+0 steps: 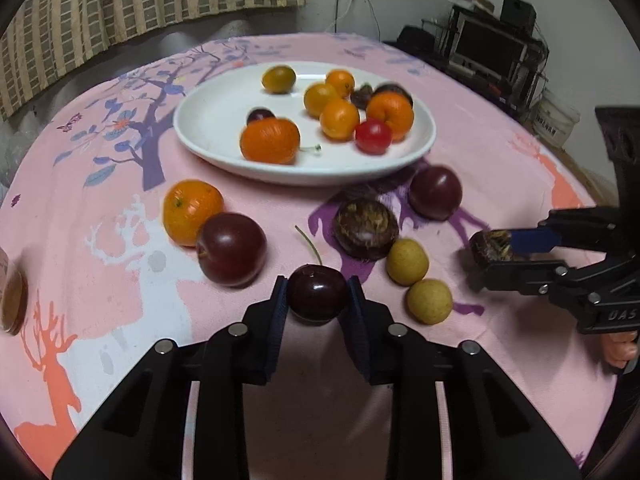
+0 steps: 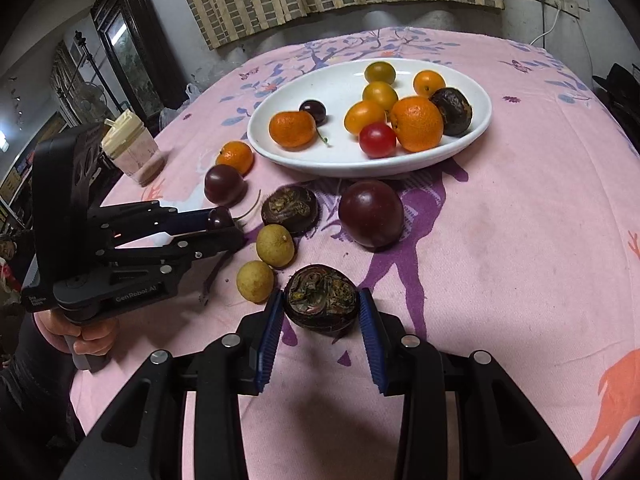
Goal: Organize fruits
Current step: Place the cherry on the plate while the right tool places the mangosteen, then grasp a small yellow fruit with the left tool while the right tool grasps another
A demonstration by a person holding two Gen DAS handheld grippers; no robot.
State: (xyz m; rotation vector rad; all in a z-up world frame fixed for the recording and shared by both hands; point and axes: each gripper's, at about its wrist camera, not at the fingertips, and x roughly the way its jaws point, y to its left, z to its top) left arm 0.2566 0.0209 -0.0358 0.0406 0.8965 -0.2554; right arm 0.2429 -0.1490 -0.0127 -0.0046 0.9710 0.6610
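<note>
We see a dark, glossy cherry [image 1: 317, 294] with a thin curved stem, sitting on the pink-clothed worktop [image 1: 500, 168] between the pads of our left gripper [image 1: 317, 300], which is clamped on it from both sides. Our right gripper [image 2: 321, 308] is closed on a dark purple, wrinkled fruit half [image 2: 321, 299], its cut face up and showing dried yellowish pulp; it rests on the cloth just in front of the white plate's near side. The white plate [image 1: 208, 120] farther back holds orange, yellow, red and dark fruits. Between plate and grippers lie two plums [image 1: 231, 249], another fruit half [image 1: 366, 228], a loose orange [image 1: 191, 211] and two small yellow fruits [image 1: 407, 262].
</note>
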